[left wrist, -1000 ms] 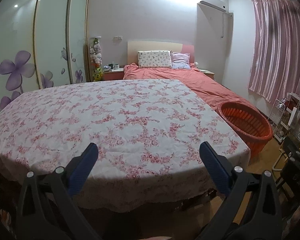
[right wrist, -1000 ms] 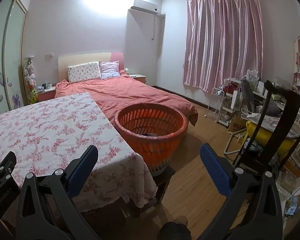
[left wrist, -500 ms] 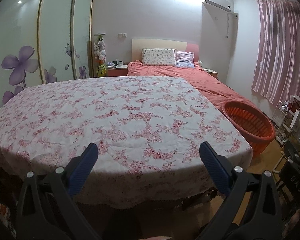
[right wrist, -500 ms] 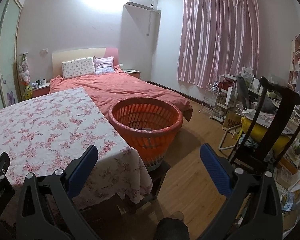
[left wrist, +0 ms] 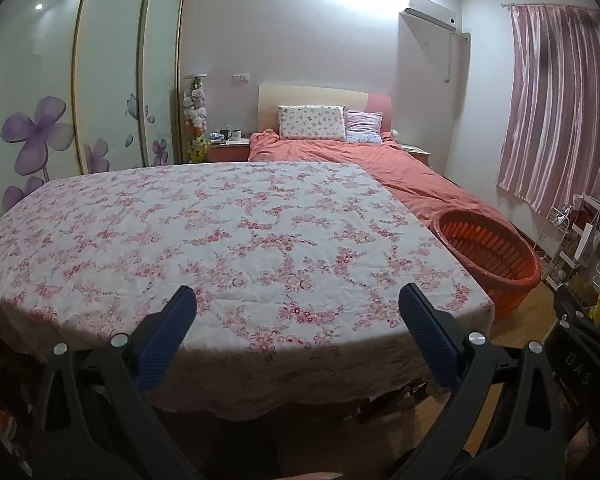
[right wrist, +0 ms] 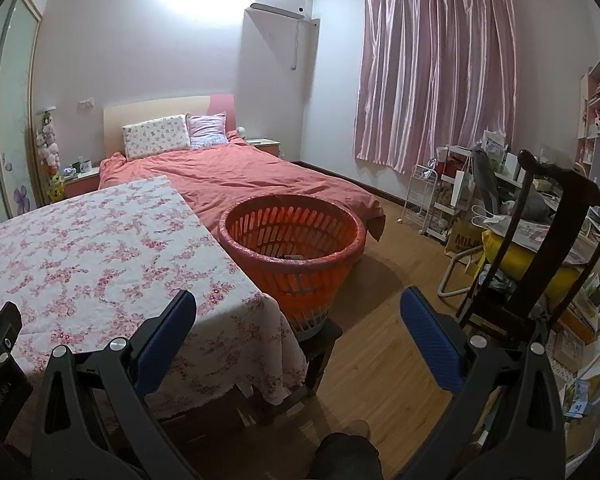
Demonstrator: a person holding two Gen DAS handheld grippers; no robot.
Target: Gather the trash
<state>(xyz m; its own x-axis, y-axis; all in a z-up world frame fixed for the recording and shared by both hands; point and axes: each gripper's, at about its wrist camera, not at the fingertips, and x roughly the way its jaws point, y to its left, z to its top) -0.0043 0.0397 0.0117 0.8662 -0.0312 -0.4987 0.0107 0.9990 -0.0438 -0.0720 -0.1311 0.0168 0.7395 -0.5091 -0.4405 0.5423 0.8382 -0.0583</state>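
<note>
Left gripper (left wrist: 296, 304) held above the near edge of the floral-clothed surface (left wrist: 228, 232), fingers (left wrist: 168, 332) spread wide, gripping nothing. Right gripper (right wrist: 298, 306) likewise wide and empty, aimed past the surface's corner. Orange basket (right wrist: 296, 244) at 12 o'clock from the right gripper, just beside the surface, on a dark stool (right wrist: 324, 340); something dark inside, too small to identify. Red bed (right wrist: 236, 176) beyond.

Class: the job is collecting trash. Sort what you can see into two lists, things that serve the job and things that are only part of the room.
Serves the job:
orange basket
left gripper, open and empty
right gripper, open and empty

Only part of the room:
floral tablecloth
bed
pink curtain
dark wooden chair
</note>
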